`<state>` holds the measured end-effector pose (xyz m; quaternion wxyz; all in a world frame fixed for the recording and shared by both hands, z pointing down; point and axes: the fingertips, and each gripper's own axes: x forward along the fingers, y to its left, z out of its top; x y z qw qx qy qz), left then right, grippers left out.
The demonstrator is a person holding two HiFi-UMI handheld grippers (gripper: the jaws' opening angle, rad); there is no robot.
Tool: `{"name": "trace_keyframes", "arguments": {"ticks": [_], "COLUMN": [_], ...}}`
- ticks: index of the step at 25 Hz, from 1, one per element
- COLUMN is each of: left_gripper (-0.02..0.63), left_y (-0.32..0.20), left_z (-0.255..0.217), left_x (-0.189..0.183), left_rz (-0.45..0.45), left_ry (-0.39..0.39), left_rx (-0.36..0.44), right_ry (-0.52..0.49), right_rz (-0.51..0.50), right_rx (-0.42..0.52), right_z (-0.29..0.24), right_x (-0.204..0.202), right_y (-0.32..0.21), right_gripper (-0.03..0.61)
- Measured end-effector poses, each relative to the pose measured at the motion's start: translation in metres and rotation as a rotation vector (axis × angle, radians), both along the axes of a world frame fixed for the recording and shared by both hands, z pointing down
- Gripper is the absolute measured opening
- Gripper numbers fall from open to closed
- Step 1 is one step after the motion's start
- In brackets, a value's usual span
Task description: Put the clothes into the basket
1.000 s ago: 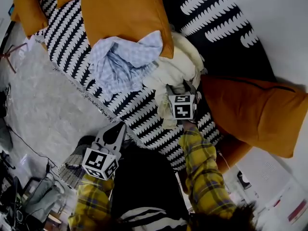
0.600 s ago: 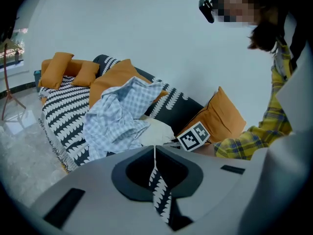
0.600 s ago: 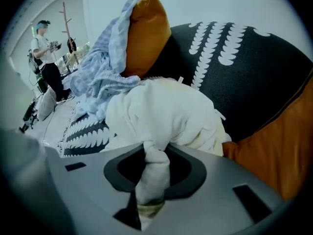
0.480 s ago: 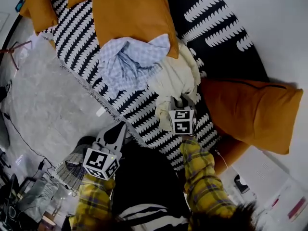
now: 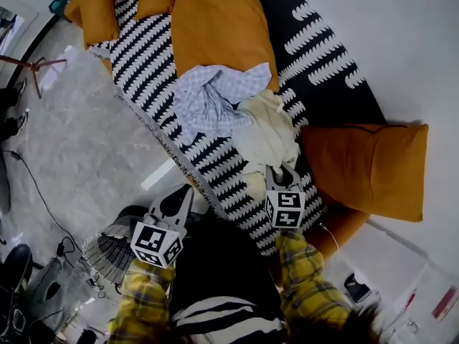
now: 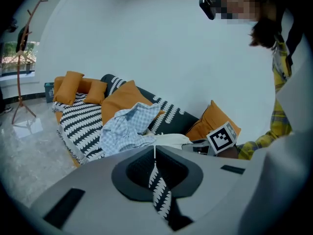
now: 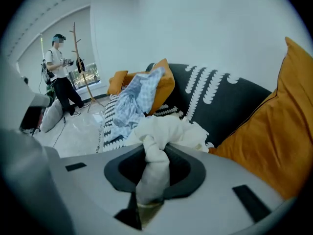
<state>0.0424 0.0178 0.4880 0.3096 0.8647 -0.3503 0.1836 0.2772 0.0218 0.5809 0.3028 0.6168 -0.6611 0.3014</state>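
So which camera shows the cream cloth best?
The right gripper view: the cream cloth fills the middle, pinched by the right gripper. The head view shows it smaller, beside the shirt; the left gripper view shows a sliver.

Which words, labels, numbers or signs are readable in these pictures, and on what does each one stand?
No readable text in any view.
Left cube and right cube: black-and-white square markers only, no letters or digits.
Pale flat things at the head view's lower right: any print is too small to read.
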Motion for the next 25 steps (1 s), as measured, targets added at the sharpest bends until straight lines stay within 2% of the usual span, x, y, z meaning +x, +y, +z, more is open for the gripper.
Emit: {"name": "trace_keyframes", "arguments": {"ticks": [6, 13, 18, 25], "left_gripper": [0.018, 0.018, 0.02, 0.018], "left_y": [0.021, 0.055, 0.088, 0.133], "left_z": [-0.035, -0.083, -0.106, -0.137], "left_x": [-0.041, -0.102, -0.162, -0.257], "left_rz": [-0.076, -0.207, -0.323, -0.548], "left_ry": [0.025, 0.061, 0.057, 0.061], "left_rx": [0.04, 0.124, 0.159, 0.218], "right_ry": [-0.009, -0.055, -0.129, -0.232], "right_rz": [-0.006, -0.103, -0.206, -0.443], "right_rx": [0.132, 0.287, 0.364, 0.457], "right_z": [-0.082, -0.172, -0.223, -0.284], "right_x": [-0.026, -0.089, -0.152, -0.268], "right_y": [0.007, 0.021, 0.033, 0.053], "right_gripper": [0.1, 0.1, 0.099, 0.099]}}
